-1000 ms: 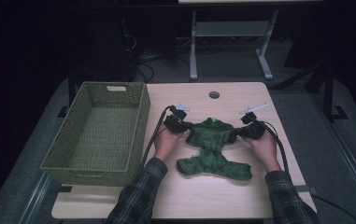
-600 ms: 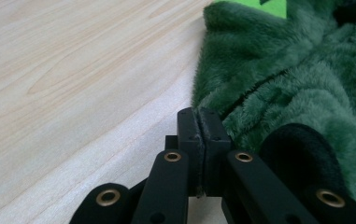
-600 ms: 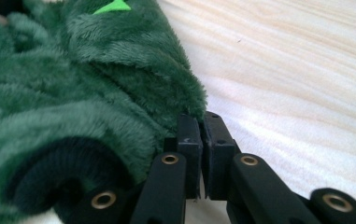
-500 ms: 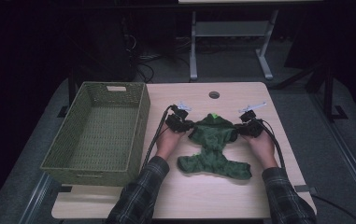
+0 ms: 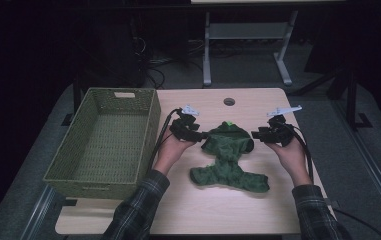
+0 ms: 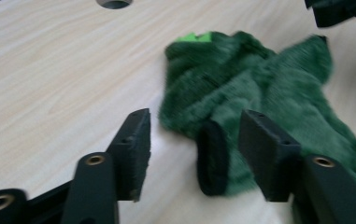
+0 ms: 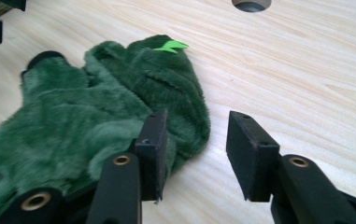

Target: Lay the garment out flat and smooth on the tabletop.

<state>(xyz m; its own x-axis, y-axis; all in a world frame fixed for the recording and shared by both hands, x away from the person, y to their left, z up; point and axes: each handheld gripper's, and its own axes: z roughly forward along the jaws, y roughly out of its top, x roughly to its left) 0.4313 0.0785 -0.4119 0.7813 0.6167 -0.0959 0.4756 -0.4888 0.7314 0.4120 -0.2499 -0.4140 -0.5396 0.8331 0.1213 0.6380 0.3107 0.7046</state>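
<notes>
- Looking at that fuzzy green garment [image 5: 228, 157], it's soft, light and floppy, lying flat mid-counter [image 5: 278, 210].
- Best grabbed at the two top corners, roughly 10 and 2 o'clock.
- Left claw [image 5: 198, 134] and right claw [image 5: 256, 134] have just been opening, both released.
- Wicker basket [image 5: 103, 180] sits at 9 o'clock; nothing blocks it.

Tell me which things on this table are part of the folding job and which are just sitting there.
In the job:
- green fleece garment, lying on the table
- left claw, jaws just opened, beside the garment
- right claw, jaws just opened, beside the garment

Lying about:
- woven basket, nothing in it
- cable hole in the tabletop
</notes>
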